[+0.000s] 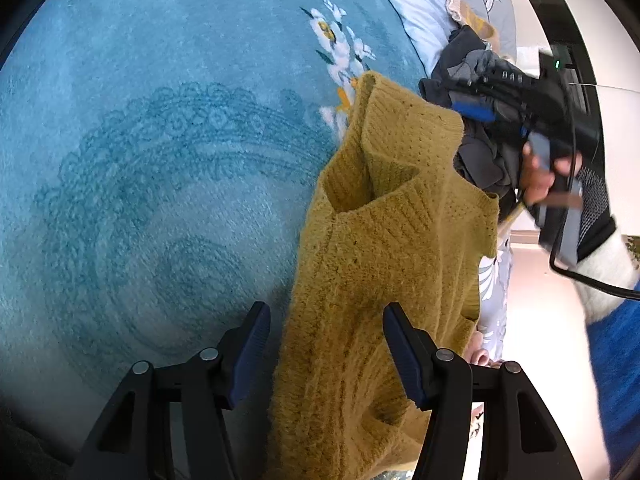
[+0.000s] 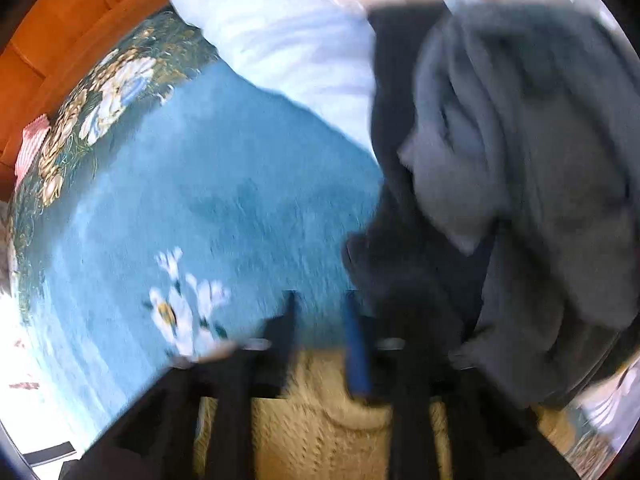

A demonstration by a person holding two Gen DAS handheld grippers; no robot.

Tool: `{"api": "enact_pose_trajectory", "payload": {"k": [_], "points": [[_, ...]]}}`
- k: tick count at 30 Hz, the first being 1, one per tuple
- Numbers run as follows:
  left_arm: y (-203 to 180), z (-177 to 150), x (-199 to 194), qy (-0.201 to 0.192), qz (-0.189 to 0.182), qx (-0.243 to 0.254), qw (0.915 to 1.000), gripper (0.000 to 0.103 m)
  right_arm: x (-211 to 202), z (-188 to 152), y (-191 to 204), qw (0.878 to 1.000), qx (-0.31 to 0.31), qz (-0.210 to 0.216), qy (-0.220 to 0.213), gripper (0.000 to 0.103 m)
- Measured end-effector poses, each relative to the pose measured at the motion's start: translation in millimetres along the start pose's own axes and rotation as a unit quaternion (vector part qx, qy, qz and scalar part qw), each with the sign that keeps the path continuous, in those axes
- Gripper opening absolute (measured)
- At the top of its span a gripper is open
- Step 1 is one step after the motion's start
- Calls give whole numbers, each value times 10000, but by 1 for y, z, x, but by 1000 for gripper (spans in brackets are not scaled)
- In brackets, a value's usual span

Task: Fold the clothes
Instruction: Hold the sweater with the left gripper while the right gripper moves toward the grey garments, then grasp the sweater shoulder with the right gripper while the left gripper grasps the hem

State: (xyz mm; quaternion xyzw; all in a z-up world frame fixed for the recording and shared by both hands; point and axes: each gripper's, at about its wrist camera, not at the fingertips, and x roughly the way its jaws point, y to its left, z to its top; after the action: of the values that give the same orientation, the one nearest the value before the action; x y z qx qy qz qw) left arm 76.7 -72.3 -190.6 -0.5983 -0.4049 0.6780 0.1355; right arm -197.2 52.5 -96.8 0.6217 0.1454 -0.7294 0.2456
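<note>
A mustard-yellow knitted sweater (image 1: 384, 248) hangs in the air over the blue bed blanket (image 1: 160, 140). My left gripper (image 1: 326, 354) is open, its blue-padded jaws on either side of the sweater's lower part without pinching it. My right gripper (image 1: 476, 112) shows at the upper right of the left wrist view, at the sweater's top corner beside a pile of grey clothes (image 1: 472, 64). In the blurred right wrist view my right gripper (image 2: 322, 336) has its jaws narrowly apart above the yellow sweater (image 2: 316, 424), with the grey clothes (image 2: 520, 160) to the right.
A pale blue pillow (image 2: 288, 36) lies at the head of the bed, against an orange wooden headboard (image 2: 52, 40). A white flower print (image 1: 340, 52) marks the blanket. The bed edge and light floor (image 1: 540, 300) are at the right.
</note>
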Motion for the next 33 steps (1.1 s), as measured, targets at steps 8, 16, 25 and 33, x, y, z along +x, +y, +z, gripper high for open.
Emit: {"api": "enact_pose_trajectory", "payload": {"k": [8, 16, 25, 33], "points": [[-2, 2, 4, 28, 20, 13, 10000, 63, 7, -43, -26, 9978, 115, 470, 454, 36], [-2, 5, 3, 5, 42, 22, 10000, 63, -14, -14, -3, 9991, -424, -36, -54, 3], [1, 6, 2, -14, 160, 31, 9999, 61, -51, 25, -13, 9967, 271, 75, -761, 0], [-9, 0, 1, -15, 282, 325, 9991, 38, -119, -85, -119, 9893, 1011, 124, -1045, 38]]}}
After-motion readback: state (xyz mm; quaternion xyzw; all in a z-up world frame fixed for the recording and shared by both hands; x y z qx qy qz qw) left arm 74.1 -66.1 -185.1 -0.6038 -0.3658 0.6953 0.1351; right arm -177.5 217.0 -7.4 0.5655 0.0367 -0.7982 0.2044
